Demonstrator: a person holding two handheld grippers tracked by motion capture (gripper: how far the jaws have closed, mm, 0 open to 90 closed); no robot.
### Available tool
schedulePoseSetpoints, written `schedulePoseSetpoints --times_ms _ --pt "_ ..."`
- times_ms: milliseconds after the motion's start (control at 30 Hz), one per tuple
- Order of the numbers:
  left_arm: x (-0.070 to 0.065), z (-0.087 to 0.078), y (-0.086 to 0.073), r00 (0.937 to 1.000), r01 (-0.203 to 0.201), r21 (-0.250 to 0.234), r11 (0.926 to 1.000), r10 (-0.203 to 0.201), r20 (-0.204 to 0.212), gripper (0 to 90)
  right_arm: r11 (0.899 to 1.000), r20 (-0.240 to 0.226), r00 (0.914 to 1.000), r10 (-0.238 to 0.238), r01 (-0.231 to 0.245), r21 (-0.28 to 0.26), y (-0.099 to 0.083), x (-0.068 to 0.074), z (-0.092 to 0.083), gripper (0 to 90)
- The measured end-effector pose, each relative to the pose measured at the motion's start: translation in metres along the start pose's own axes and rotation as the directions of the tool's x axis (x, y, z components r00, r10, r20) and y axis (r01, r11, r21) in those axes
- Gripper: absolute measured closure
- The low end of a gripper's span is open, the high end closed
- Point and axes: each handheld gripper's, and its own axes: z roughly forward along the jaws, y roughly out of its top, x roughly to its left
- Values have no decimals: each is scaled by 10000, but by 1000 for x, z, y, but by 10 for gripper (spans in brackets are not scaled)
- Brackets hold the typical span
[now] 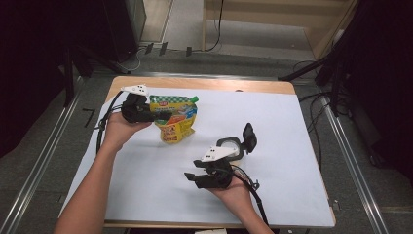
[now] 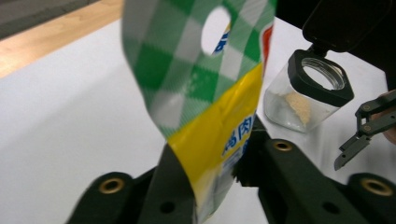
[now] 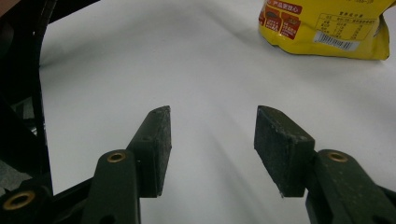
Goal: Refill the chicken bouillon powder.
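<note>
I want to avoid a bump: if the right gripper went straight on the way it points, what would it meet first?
Probably nothing close: the open right gripper faces bare white table cover; the yellow printed pouch sits right of that line, though depth is unclear.

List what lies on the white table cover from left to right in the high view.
Left gripper, shut on the pouch → green and yellow pouch → right gripper, jaws open with nothing between them → clear jar with its black flip lid open.
</note>
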Motion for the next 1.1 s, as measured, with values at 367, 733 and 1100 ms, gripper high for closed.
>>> schedulePoseSetpoints --times_ms 367,733,1100 --pt "-14 -11 15 9960 890 17 9960 -890 52 900 10000 84 10000 6 -5 -76 -1 0 0 471" --pt "-54 -33 31 9969 625 0 9980 -624 470 900 10000 202 9998 24 -23 -28 -2 2 7 469" --pt "-85 -41 37 9937 565 142 9983 -576 958 900 9997 546 9983 193 -186 -133 -3 0 19 555"
